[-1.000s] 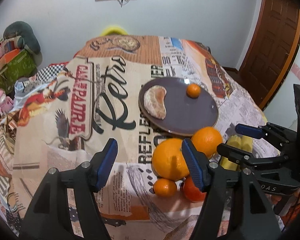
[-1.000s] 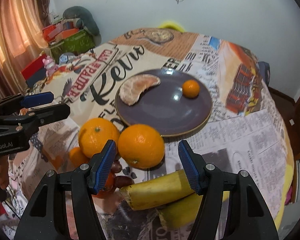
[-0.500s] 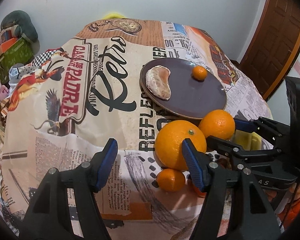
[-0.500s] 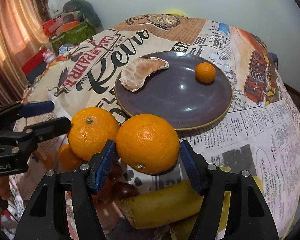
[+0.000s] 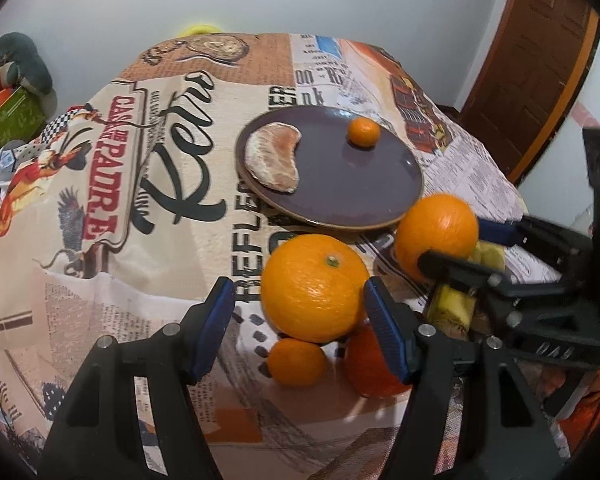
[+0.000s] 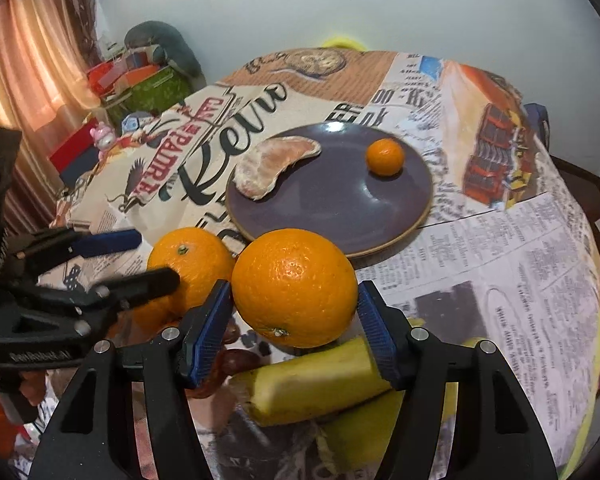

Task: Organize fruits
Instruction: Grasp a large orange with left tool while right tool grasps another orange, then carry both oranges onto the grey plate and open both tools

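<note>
Two round, dimpled-skin oranges sit on the cloth-covered table (image 5: 148,272) beside a glossy purple plate (image 6: 380,216). The right hand-held gripper (image 6: 294,320), tilted downward, has its blue ribbed pads against one orange (image 6: 294,286). The left hand-held gripper (image 5: 300,320), similarly tilted, stands half-open around the other orange (image 5: 314,286), left pad clear.

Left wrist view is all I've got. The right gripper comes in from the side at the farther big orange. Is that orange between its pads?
Observer: Yes. The orange sits squarely between the right gripper's blue pads. I cannot tell whether they press on it.
Operator: What's under it? I see only a yellow stub.
Observer: Two bananas, lying together, nearer the camera than the orange.
Operator: Anything else there?
Observer: A small dark reddish fruit lies beside one pad.
</note>
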Action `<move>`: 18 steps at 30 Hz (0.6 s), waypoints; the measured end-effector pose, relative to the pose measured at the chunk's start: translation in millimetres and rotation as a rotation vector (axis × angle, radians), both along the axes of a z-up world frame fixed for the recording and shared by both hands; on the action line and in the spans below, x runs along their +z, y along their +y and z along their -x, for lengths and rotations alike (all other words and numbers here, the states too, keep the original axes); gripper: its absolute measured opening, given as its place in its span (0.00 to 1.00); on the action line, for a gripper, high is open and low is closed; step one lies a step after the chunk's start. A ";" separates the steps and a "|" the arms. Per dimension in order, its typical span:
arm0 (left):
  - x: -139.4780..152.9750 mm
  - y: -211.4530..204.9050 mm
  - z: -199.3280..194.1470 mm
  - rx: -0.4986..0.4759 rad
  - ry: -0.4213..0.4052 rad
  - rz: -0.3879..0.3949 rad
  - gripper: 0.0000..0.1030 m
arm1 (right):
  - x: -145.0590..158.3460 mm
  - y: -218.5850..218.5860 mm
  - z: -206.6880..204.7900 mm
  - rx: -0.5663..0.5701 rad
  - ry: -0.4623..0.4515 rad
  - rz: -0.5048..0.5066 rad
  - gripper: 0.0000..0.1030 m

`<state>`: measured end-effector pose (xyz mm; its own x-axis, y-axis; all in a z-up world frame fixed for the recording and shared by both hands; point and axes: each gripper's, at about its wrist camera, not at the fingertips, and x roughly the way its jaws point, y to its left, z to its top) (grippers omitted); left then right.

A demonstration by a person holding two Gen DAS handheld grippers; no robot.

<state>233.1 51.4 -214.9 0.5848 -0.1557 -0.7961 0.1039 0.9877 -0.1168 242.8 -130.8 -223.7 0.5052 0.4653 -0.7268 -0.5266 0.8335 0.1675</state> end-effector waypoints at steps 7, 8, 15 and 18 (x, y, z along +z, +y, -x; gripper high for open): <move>-15.2 -6.1 -13.3 -0.018 0.038 0.035 0.66 | 7.1 -11.1 -1.8 -0.032 -0.018 -0.012 0.58; -16.7 -6.6 -15.1 -0.020 0.034 0.038 0.66 | 7.5 -11.4 -1.8 -0.033 -0.020 -0.012 0.58; -17.5 -8.2 -19.2 -0.021 0.020 0.038 0.66 | 8.3 -12.0 -4.5 -0.039 -0.025 -0.013 0.58; -15.5 -7.2 -16.6 -0.018 0.013 0.040 0.65 | 9.6 -13.2 -4.1 -0.041 -0.030 -0.012 0.58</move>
<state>249.7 44.2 -230.3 0.5711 -0.1977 -0.7968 0.1199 0.9803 -0.1572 246.9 -144.0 -214.0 0.5452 0.4527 -0.7056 -0.4973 0.8522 0.1625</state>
